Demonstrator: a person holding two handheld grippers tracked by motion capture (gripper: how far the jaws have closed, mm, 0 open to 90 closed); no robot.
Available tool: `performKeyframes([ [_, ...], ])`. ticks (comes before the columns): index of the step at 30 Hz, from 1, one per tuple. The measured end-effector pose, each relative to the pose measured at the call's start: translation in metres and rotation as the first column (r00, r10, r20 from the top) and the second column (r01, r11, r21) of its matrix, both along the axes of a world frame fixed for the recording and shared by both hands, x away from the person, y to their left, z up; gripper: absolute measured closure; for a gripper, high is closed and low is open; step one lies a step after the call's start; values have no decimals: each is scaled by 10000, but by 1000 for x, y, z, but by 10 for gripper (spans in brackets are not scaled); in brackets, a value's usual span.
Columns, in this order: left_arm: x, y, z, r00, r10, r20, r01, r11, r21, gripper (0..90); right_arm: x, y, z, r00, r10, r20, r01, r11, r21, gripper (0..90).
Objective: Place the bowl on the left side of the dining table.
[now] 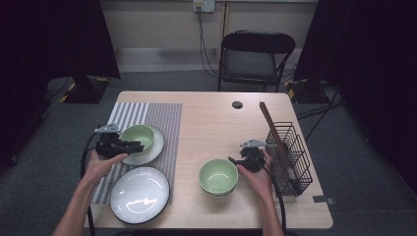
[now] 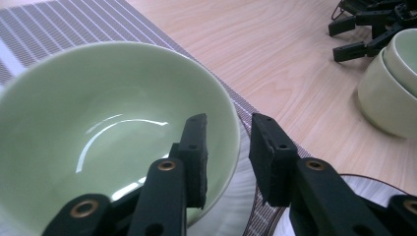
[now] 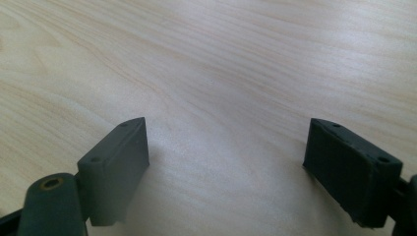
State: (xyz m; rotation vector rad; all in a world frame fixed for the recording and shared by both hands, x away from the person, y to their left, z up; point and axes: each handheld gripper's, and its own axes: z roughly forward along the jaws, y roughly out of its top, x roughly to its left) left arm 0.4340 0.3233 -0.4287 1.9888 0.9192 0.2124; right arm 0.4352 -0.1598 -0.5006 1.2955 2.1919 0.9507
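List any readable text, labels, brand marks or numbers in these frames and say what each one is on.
None can be read: the green bowl on its plate, the stacked bowls, the striped placemat, the wire rack and the left hand-held gripper bear no lettering.
Too small to read: the yellow patch on the wall outlet.
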Motion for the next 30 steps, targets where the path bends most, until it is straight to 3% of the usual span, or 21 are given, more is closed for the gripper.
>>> performKeyframes([
  [4,-8,10,9,9986,328,412,-328,9995,-24,577,0,0,0,10000,1,2,-1,10000,0,162],
  [8,-8,25,8,9963,811,289,-809,9967,-85,528,0,0,0,10000,0,0,0,10000,0,162],
  [10,-6,31,6,9935,1107,275,-1112,9936,203,503,0,0,0,10000,-1,1,1,10000,1,162],
  [17,0,41,-2,9872,1596,78,-1596,9872,11,477,0,0,0,10000,-1,0,1,10000,1,162],
  [18,1,41,-2,9800,1988,97,-1989,9799,133,461,0,0,0,10000,-2,1,2,10000,2,162],
  [22,3,42,-4,9784,2068,41,-2069,9782,189,448,0,0,0,10000,-1,1,1,10000,0,162],
  [26,8,46,-11,9750,2199,-317,-2198,9755,56,448,0,0,0,10000,-1,3,1,10000,0,162],
  [30,8,47,-17,9730,2288,-316,-2284,9734,174,485,0,0,0,10000,-1,1,1,10000,1,162],
])
